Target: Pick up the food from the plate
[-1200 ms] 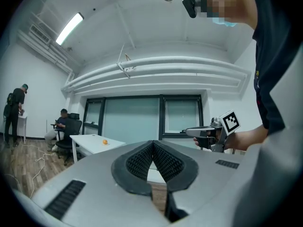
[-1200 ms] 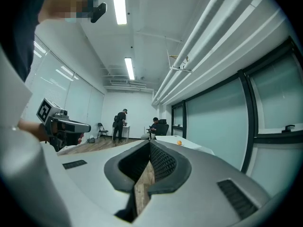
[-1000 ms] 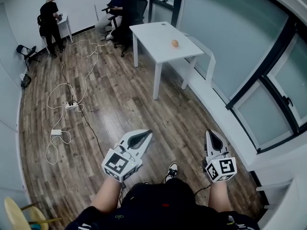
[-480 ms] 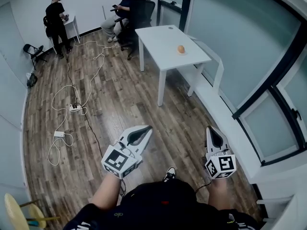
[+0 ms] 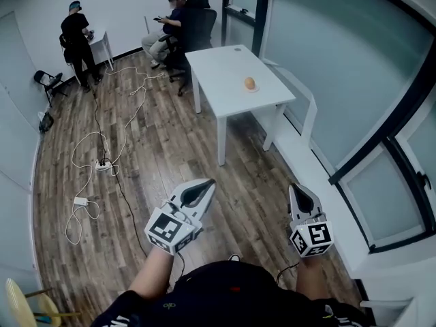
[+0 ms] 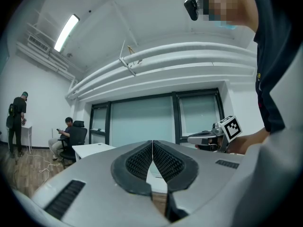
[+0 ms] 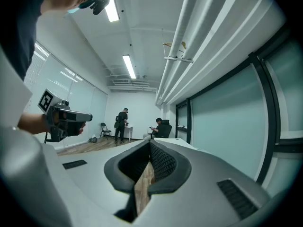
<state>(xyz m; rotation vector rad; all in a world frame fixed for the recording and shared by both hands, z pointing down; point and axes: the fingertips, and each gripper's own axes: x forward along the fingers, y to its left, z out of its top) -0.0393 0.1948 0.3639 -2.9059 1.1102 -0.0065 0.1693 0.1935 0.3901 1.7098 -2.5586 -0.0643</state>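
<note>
Left gripper (image 5: pixel 206 184) and right gripper (image 5: pixel 295 189) are pointing level over the wood floor (image 5: pixel 170 155), each with jaws pressed together on nothing. The approach is likely needing the care: nearing the white table (image 5: pixel 221 70) and spreading one pair wide before reaching. Well ahead, the food (image 5: pixel 250 83), a small round orange-tan lump, is sitting on its pale plate (image 5: pixel 254 89) near the table's window-side edge.

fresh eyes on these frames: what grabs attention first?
Low in the head view, the left gripper and right gripper are held out over the wooden floor, both shut and empty. Ahead stands a white table with a small orange-brown food item near its right edge, far from both grippers. A standing person and a seated person are by the far wall.
</note>
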